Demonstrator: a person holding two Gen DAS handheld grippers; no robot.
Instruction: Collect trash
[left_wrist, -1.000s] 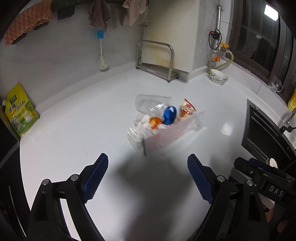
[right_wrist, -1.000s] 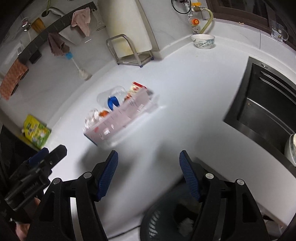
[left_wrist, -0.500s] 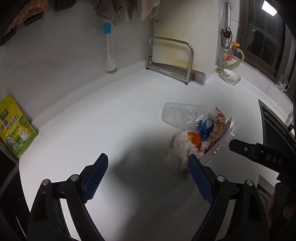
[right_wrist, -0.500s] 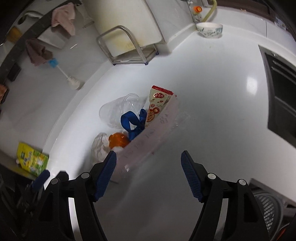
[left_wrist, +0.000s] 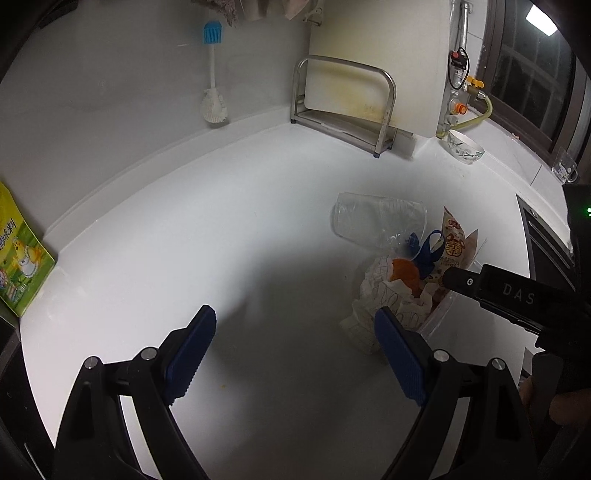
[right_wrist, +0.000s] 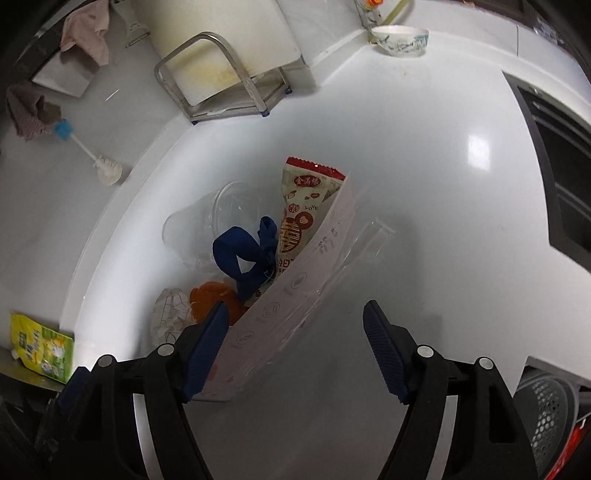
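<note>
A trash pile lies on the white counter (left_wrist: 221, 229). It holds a clear plastic cup (left_wrist: 376, 221) on its side, a blue strap (right_wrist: 240, 254), a red and cream snack wrapper (right_wrist: 303, 206), an orange scrap (right_wrist: 208, 299), crumpled white paper (left_wrist: 380, 295) and a printed white sheet (right_wrist: 295, 295). My left gripper (left_wrist: 295, 332) is open over bare counter, and its right fingertip is just short of the crumpled paper. My right gripper (right_wrist: 295, 317) is open low over the pile, with the sheet's near end between its fingers; no pad presses on it.
A metal rack (left_wrist: 343, 103) stands at the back wall, with a bowl (left_wrist: 465, 151) to its right and a brush (left_wrist: 212, 92) to its left. A green pouch (left_wrist: 18, 258) leans at the left. A dark sink (right_wrist: 561, 177) lies at the right, and a mesh bin (right_wrist: 546, 406) sits below the counter edge.
Both grippers have come closer to the pile and lower. The pile now sits right of the left gripper's fingers. The sheet has come in between the right gripper's fingers.
</note>
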